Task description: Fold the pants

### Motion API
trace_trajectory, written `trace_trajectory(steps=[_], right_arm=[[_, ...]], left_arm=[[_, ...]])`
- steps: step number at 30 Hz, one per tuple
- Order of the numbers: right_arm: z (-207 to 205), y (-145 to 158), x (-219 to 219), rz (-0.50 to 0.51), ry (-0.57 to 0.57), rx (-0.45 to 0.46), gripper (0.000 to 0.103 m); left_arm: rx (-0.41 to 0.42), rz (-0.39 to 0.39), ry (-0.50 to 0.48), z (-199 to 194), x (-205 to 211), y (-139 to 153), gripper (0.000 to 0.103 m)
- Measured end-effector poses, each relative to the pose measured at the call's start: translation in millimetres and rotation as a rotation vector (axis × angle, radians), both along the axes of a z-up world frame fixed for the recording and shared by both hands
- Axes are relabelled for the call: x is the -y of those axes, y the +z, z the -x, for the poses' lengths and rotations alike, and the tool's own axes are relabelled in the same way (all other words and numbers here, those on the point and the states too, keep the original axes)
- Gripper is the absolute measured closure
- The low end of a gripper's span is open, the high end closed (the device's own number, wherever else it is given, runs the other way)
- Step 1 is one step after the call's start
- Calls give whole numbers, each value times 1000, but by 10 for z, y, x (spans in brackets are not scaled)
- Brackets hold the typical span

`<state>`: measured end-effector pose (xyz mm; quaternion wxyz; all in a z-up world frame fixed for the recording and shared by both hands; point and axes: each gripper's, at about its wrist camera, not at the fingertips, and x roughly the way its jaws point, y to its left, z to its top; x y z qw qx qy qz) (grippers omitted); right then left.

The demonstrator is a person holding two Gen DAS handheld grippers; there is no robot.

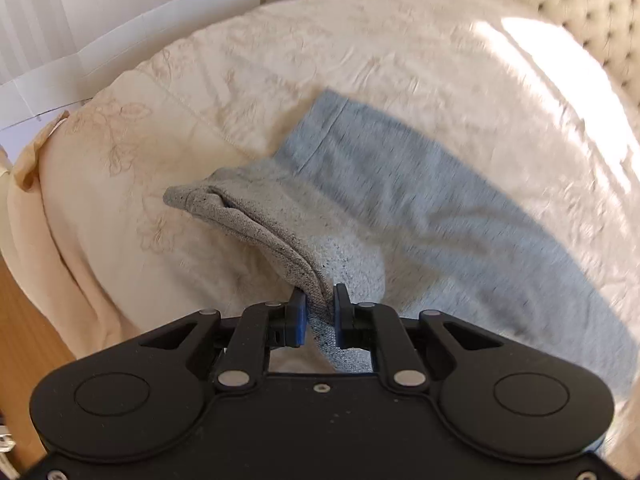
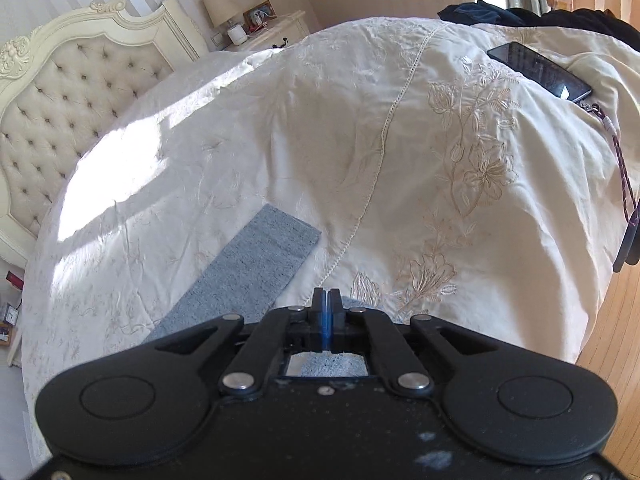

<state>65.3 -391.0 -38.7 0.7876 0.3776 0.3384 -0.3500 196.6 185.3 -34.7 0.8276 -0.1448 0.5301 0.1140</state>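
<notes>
Grey pants [image 1: 400, 184] lie across a cream embroidered bedspread [image 1: 360, 40], blurred by motion in the left wrist view. My left gripper [image 1: 320, 296] is shut on a thick hemmed edge of the pants, which is lifted and hangs from the blue pads while the rest trails away to the right. In the right wrist view a flat grey leg of the pants [image 2: 248, 276] stretches up from under my right gripper [image 2: 327, 296]. Its blue pads are pressed together and no cloth shows between them. More grey cloth shows below, through the gap in the gripper's frame.
A dark phone [image 2: 540, 70] lies at the bedspread's [image 2: 320, 120] far right, with a cord [image 2: 624, 176] hanging over the edge. Dark clothes [image 2: 560, 20] are piled behind it. A tufted headboard [image 2: 80, 80] and a nightstand [image 2: 276, 28] stand at the left, wooden floor [image 2: 616, 320] at the right.
</notes>
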Motion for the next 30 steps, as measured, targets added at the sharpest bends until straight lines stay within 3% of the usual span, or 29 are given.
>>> trace_trajectory(steps=[4, 7, 12, 16, 20, 26, 27, 28, 30], right_arm=[[-130, -407, -9, -119, 14, -100, 91], [-243, -708, -6, -154, 13, -173, 78], [-654, -927, 134, -96, 74, -214, 78], [-1033, -1083, 418, -62, 201, -243, 73], [-1214, -1340, 672, -139, 317, -294, 72], [-1194, -1490, 718, -220, 428, -267, 70], [-1180, -1483, 702, -219, 446, -255, 70], [-1170, -1472, 679, -214, 468, -237, 77], [-1126, -1404, 624, -205, 498, -206, 100]], left_arm=[[-40, -27, 31, 72, 27, -158, 86], [-44, -46, 51, 90, 39, -173, 86], [-18, -78, 52, 51, 114, -116, 86], [3, -97, 60, 27, 188, -75, 86], [6, -117, 79, 10, 229, -76, 86], [2, -137, 110, -3, 275, -77, 86], [2, -143, 111, -6, 290, -75, 86], [3, -147, 112, -10, 301, -71, 86], [7, -150, 114, -13, 318, -55, 86]])
